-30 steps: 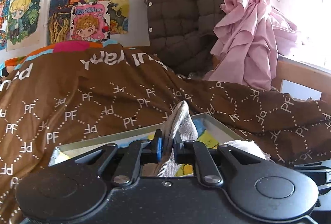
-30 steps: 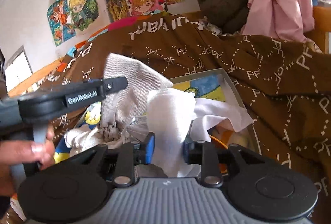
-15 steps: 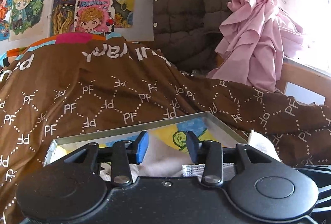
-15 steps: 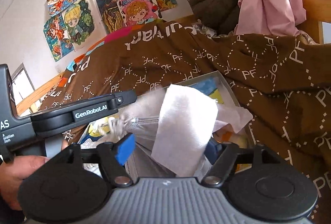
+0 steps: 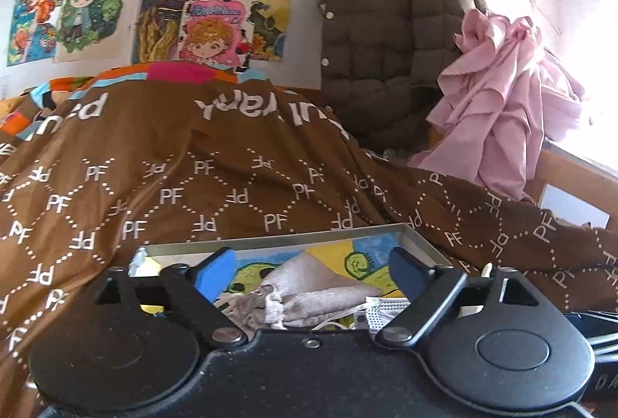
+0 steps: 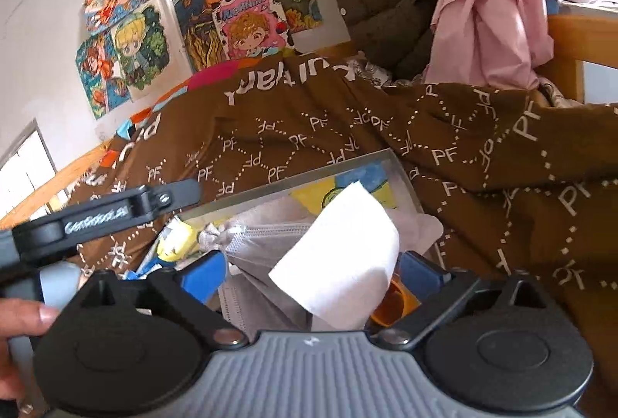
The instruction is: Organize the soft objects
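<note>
A shallow metal box [image 5: 270, 240] with a cartoon-printed floor lies on the brown blanket. In it rest a grey drawstring cloth pouch [image 5: 309, 296] and a face mask [image 5: 386, 310]. My left gripper [image 5: 309, 271] hangs open just above the pouch, nothing between its blue pads. In the right wrist view the same box [image 6: 293, 182] holds the grey pouch [image 6: 270, 236] and a white cloth [image 6: 343, 255] that stands up between the spread fingers of my open right gripper [image 6: 313, 275]. An orange object [image 6: 394, 302] peeks out under the cloth.
The brown "PF" blanket [image 5: 231, 178] covers the bed around the box. A brown quilted jacket [image 5: 386, 51] and pink cloth [image 5: 502, 109] hang behind. Wooden bed rail [image 6: 571, 43] at right. The other gripper [image 6: 96, 221] and a hand [image 6: 19, 321] are at left.
Both grippers opened. The left let go of the grey pouch, which dropped into the box. The right released the white cloth, which now stands loose between its fingers.
</note>
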A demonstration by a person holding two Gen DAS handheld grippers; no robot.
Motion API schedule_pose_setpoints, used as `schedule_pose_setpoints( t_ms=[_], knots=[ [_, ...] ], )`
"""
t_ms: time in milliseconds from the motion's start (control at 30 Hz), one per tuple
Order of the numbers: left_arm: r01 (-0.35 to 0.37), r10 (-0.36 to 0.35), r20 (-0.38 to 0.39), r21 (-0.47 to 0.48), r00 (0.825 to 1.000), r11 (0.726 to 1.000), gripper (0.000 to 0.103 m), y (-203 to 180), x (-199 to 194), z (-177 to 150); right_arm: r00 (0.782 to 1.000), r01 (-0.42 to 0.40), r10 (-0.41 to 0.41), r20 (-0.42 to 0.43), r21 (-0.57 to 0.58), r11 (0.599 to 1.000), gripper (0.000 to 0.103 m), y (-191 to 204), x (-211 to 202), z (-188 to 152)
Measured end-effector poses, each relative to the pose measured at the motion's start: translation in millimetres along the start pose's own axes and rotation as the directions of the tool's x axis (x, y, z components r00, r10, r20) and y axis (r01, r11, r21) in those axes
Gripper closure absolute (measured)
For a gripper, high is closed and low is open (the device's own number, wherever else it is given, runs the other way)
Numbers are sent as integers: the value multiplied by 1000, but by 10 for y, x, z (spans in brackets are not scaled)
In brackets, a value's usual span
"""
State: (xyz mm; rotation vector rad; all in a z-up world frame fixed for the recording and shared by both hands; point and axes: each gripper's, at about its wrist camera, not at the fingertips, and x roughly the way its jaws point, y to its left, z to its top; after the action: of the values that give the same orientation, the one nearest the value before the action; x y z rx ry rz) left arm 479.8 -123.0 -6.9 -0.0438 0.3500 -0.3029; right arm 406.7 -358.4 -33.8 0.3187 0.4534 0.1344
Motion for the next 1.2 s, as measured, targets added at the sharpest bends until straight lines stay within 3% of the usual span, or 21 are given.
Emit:
schedule_pose_setpoints(
  t_ms=[267, 733, 1200],
  knots=[
    [-40, 41, 28, -28, 999, 999, 2, 40, -411, 51, 999, -5, 6, 32, -5, 1000, 0, 131, -301, 110],
    [-66, 69, 49, -69, 996, 995, 1, 26, -1296, 104, 997, 55, -51, 66, -61, 997, 0, 458, -1064, 121],
    [-75, 78, 53, -55, 996, 996, 1, -147, -2128, -282, 988, 107, -95, 120, -93, 990, 0, 666, -1787, -16]
  ],
)
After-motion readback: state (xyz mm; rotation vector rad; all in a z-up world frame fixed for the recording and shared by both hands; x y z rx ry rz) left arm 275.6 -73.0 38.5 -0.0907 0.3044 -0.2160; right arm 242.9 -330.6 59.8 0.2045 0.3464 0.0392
